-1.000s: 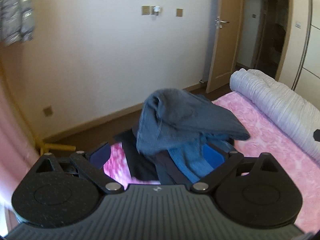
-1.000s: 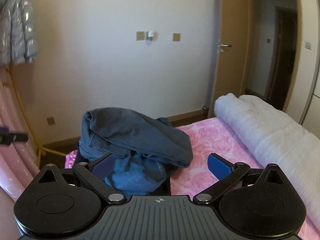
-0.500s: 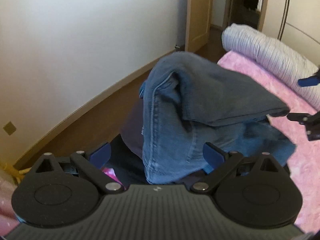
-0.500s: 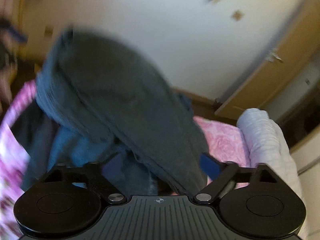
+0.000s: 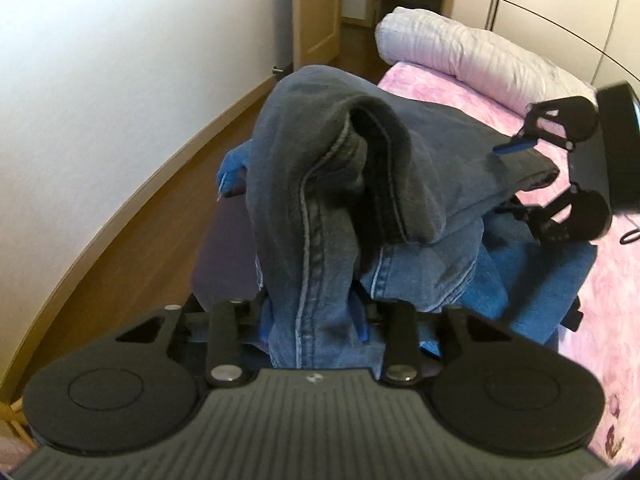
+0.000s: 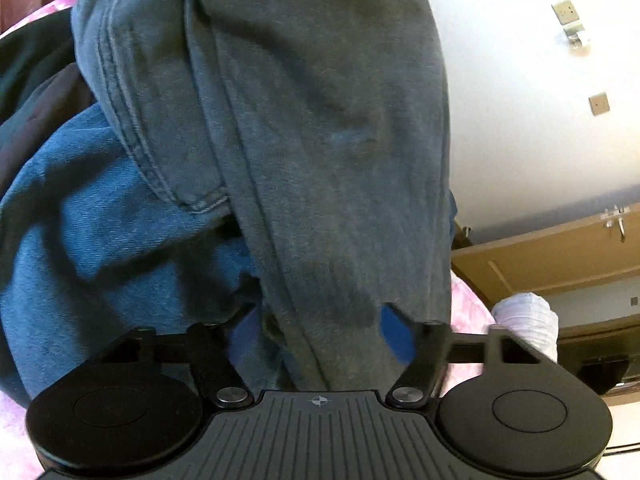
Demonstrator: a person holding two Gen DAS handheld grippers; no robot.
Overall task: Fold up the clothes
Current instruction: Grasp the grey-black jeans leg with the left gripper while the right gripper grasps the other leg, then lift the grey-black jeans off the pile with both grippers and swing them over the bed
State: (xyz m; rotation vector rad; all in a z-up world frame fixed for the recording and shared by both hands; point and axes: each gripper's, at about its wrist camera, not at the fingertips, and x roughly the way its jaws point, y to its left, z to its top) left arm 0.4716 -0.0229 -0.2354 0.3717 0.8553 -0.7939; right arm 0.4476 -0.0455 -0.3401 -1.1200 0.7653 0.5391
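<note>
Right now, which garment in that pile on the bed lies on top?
The dark grey-blue jeans lie on top, draped over the brighter blue denim garment, with faded seams the lower one lacks.

Two black hand-held grippers with blue finger pads

The left gripper [image 5: 312, 320] has a ribbed grey-black body with a small round mark at its front edge, two round black discs at the sides, and silver screws at the link-arm pivots. The right gripper [image 6: 316, 328] is built the same, with blue pads [image 6: 394, 334] on black link arms and triangular cut-outs near the discs.
</note>
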